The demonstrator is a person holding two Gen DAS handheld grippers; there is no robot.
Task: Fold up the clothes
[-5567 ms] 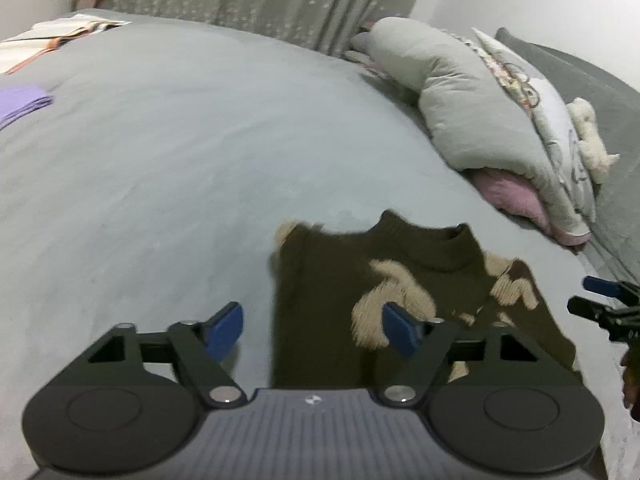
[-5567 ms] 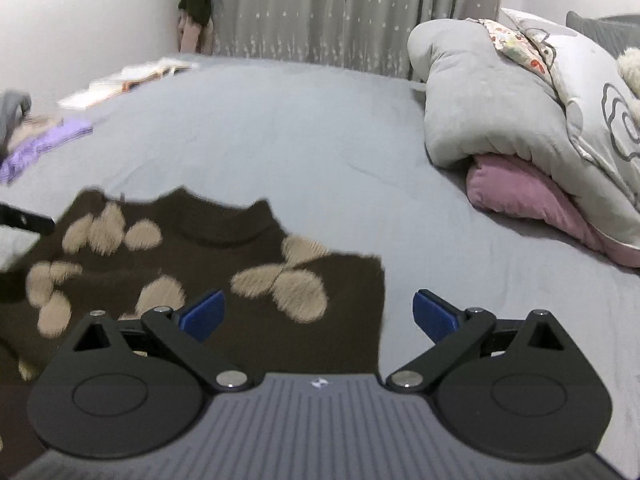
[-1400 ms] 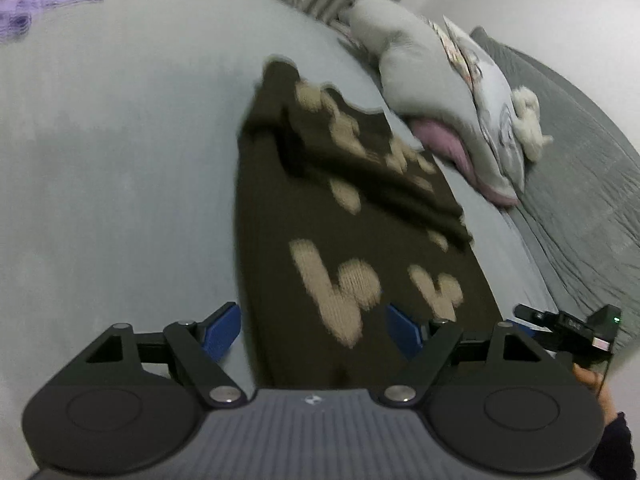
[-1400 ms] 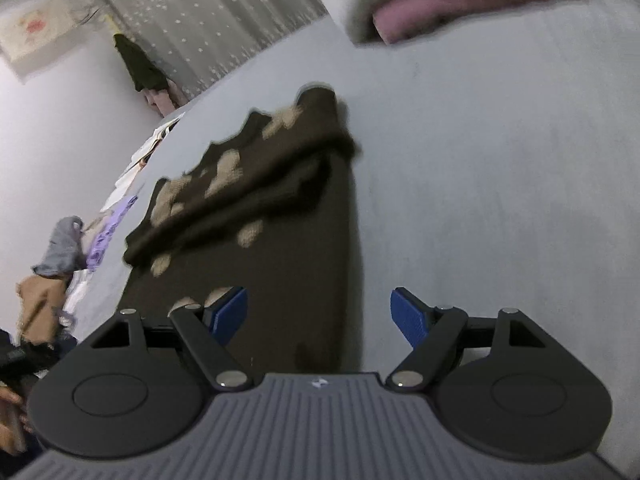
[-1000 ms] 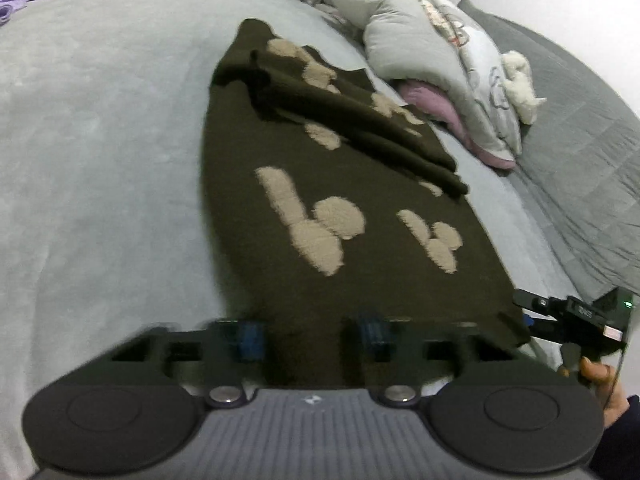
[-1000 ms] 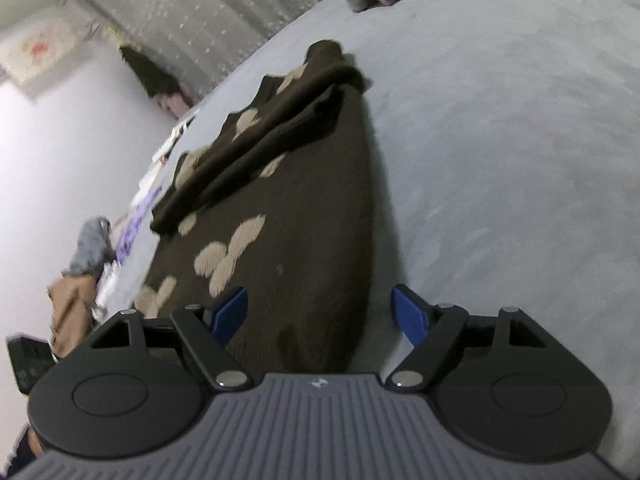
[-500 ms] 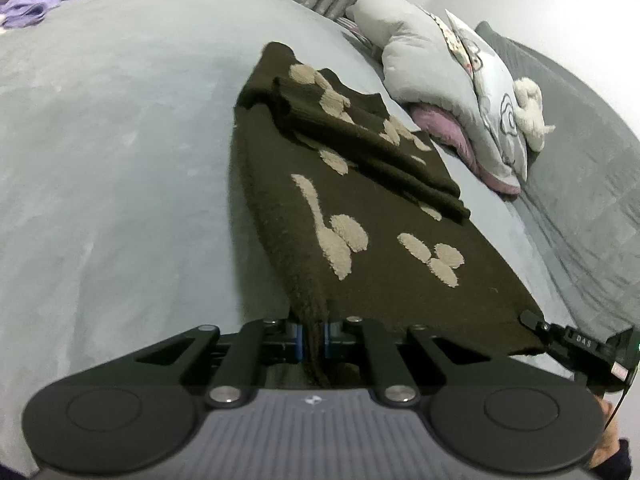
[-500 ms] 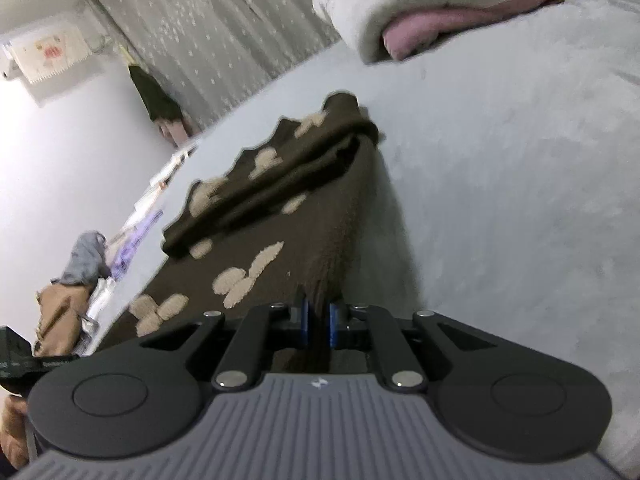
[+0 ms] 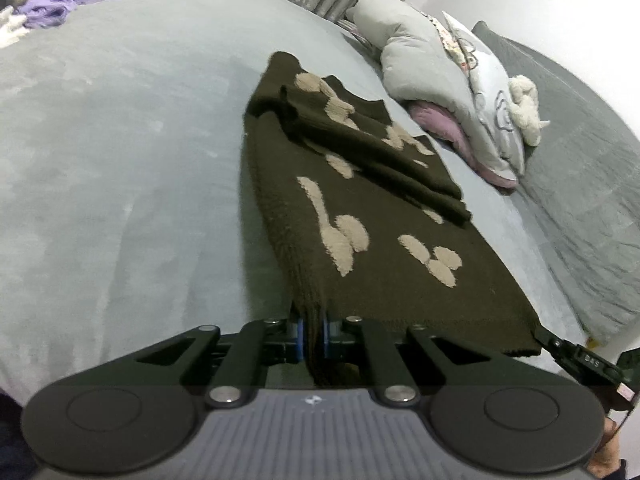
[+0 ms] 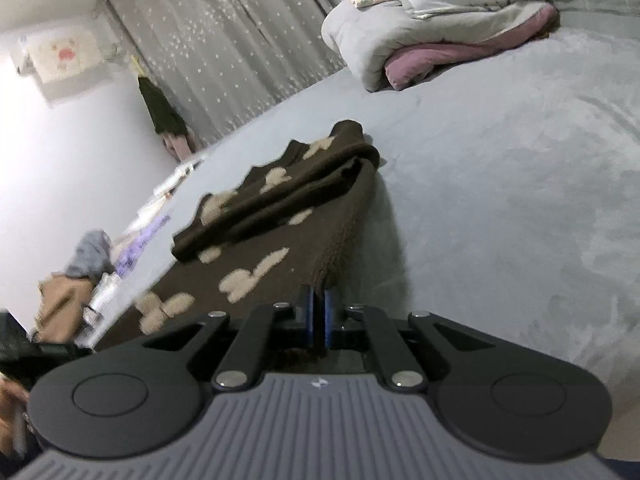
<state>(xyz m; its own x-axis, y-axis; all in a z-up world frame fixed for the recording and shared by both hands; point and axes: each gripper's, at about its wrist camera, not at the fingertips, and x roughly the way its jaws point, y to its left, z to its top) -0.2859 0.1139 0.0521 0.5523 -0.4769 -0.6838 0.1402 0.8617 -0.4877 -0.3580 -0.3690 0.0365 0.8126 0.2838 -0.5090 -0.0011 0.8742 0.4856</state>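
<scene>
A dark brown sweater (image 9: 380, 216) with beige patches lies lengthwise on the grey bed (image 9: 120, 160), its sleeves folded across the far end. My left gripper (image 9: 314, 338) is shut on the sweater's near left hem corner and lifts it a little. My right gripper (image 10: 318, 318) is shut on the near right hem corner of the sweater (image 10: 280, 232), also raised. The right gripper shows in the left wrist view (image 9: 576, 358) at the hem's other corner.
A pile of grey and pink bedding and pillows (image 9: 440, 92) with a plush toy (image 9: 524, 100) lies at the head of the bed. Purple and other loose clothes (image 9: 60, 4) lie at the far left edge. Curtains (image 10: 224, 48) hang behind.
Both grippers moved from the collar end to the hem, closed on its two corners about half a second ago, and now hold the hem slightly higher.
</scene>
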